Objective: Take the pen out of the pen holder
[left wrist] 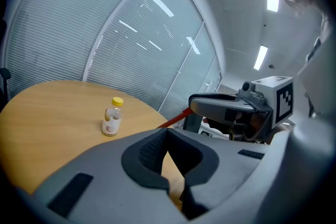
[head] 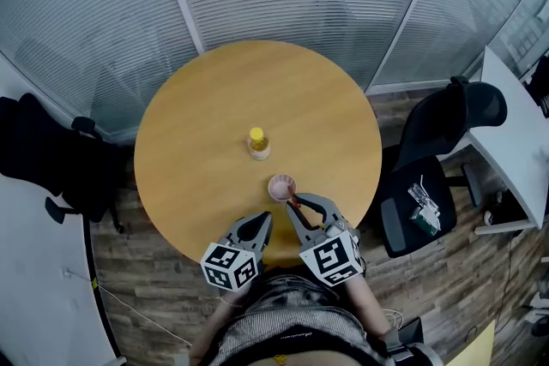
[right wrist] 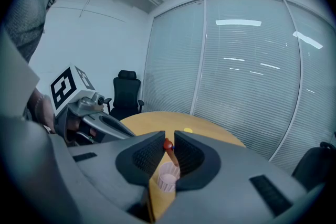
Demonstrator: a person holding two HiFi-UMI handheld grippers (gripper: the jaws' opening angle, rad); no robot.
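Wooden and round, the worktop (head: pixel 197 107) is seen bare over most of its surface. A pink pen holder (right wrist: pixel 168 180) is placed close to its near edge, with a yellow-capped bottle (head: pixel 258 143) set apart toward the centre. The red pen (right wrist: pixel 168 145) is leaned out of the holder, its lower end inside the cup, and its upper end is clamped by the right tool (right wrist: pixel 168 137). The left tool (left wrist: pixel 168 131) is held just beside it over the rim, jaws together on nothing. Black chairs (head: pixel 446 141) are parked beyond the edges.
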